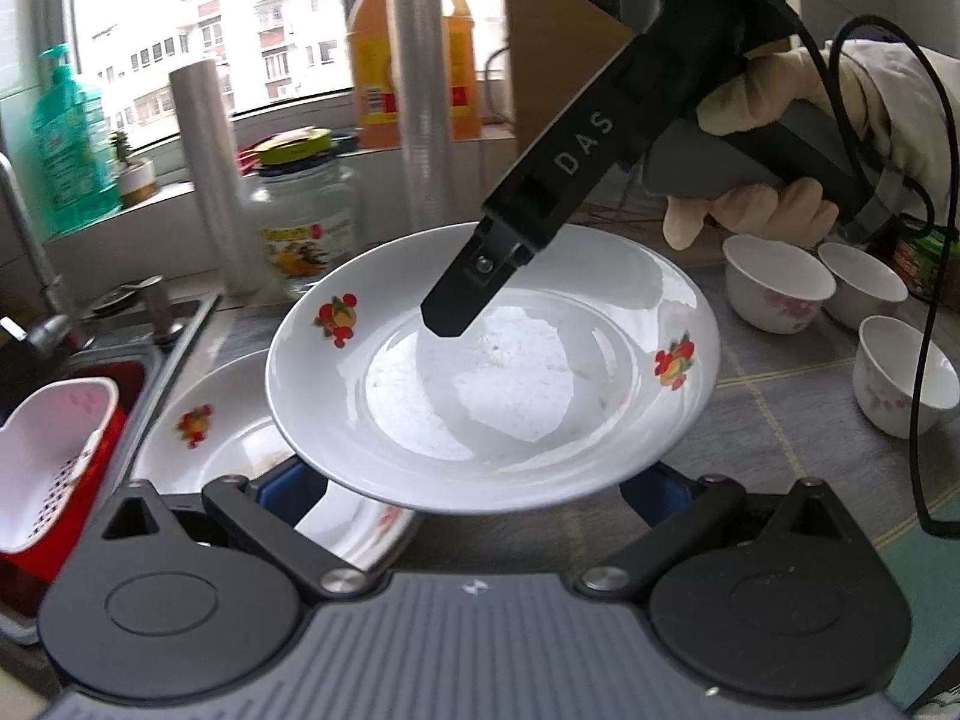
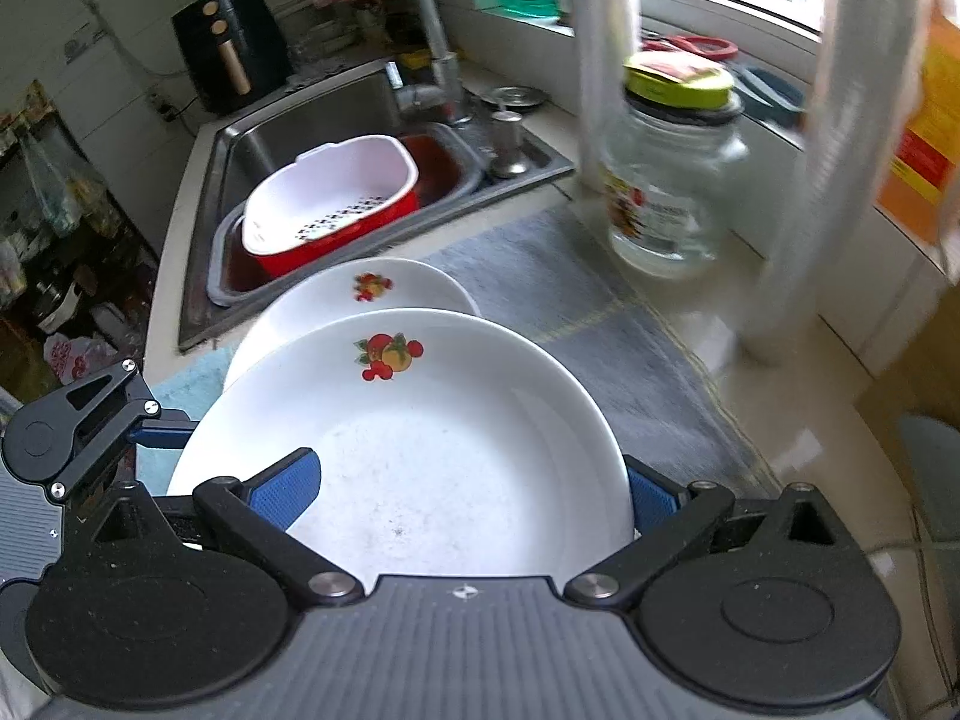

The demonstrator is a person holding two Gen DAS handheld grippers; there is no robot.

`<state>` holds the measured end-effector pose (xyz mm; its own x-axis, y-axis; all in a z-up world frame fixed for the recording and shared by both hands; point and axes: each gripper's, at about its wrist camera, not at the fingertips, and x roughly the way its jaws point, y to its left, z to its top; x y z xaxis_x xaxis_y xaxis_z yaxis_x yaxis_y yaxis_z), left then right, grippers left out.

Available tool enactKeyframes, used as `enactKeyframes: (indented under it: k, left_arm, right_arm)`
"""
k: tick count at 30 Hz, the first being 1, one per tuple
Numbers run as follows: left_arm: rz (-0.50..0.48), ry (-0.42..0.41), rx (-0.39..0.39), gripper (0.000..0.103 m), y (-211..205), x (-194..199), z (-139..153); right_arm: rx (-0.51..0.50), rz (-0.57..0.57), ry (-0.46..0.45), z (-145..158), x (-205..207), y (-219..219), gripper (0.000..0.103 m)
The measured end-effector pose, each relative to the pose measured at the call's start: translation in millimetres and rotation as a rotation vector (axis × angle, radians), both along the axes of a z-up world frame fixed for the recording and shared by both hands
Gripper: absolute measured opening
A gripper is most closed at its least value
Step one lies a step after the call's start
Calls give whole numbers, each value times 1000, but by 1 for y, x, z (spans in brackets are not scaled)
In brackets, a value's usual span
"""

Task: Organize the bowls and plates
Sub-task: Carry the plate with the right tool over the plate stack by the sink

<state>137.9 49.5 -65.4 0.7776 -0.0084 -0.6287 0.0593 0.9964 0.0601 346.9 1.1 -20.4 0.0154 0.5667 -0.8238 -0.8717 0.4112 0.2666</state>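
Far left: sink [image 2: 204,192] with a red-and-white basket [image 1: 54,450], not part of the job. Just right of it, lower plate [image 1: 210,438] flat on the counter mat. Overlapping its right edge and riding above it, upper plate [image 1: 540,420], offset to the right and near.

Left gripper [image 1: 471,486] spread wide, pads tucked under that plate's near rim, clamping nothing visible. Right gripper [image 2: 468,492] straddling the far rim, one finger inside the dish and the other outside and behind the rim; true pinch or mere support impossible to tell.

Probably a short shift left and far to nest the upper plate squarely. Far right, well apart: three bowls [image 1: 774,282], closer to the right hand.
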Motion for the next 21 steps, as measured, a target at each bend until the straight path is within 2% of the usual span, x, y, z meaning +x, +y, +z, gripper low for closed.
enactKeyframes:
  k: [12,21]
  left_arm:
    - [83,17,0,102,40,-15,-5]
    - [92,41,-9,102,60,-7,-13]
  right_arm:
    - [-2,73,16,-9,-10,53,103]
    - [-20,69,35,-22,-5,72,103]
